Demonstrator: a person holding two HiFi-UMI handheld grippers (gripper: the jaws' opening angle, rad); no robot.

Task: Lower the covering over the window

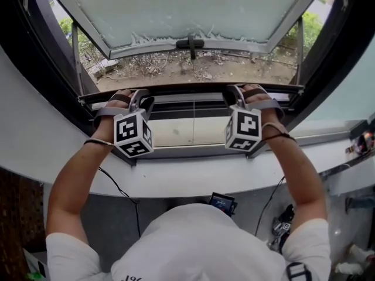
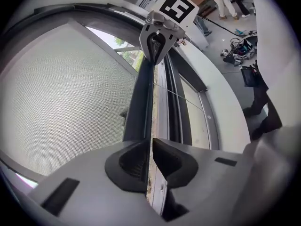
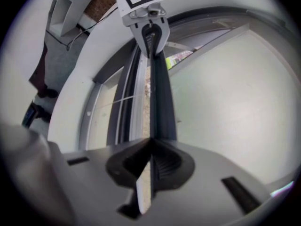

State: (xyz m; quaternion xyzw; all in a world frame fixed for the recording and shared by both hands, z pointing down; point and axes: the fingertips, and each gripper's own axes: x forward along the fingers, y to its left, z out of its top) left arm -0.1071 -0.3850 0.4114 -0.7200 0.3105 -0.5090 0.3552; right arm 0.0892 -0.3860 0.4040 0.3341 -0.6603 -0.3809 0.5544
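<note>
The window covering is a fine mesh screen (image 2: 61,102) with a dark bottom rail (image 1: 193,91) running across the window opening. Both grippers hold that rail. In the head view my left gripper (image 1: 140,100) is on its left part and my right gripper (image 1: 233,94) on its right part, hands raised to the frame. The left gripper view shows my left gripper (image 2: 150,150) shut on the rail's thin edge (image 2: 141,102), with the right gripper (image 2: 156,55) further along. In the right gripper view my right gripper (image 3: 150,160) clamps the rail (image 3: 161,98), the left gripper (image 3: 150,46) beyond it, mesh (image 3: 225,93) to the right.
A frosted window sash (image 1: 187,10) with a black handle (image 1: 190,42) swings outward above bare ground (image 1: 199,69). Below the rail lie the window tracks and sill (image 1: 193,130), then a white ledge (image 1: 193,180). Cables and gear lie on the floor behind the person (image 1: 281,221).
</note>
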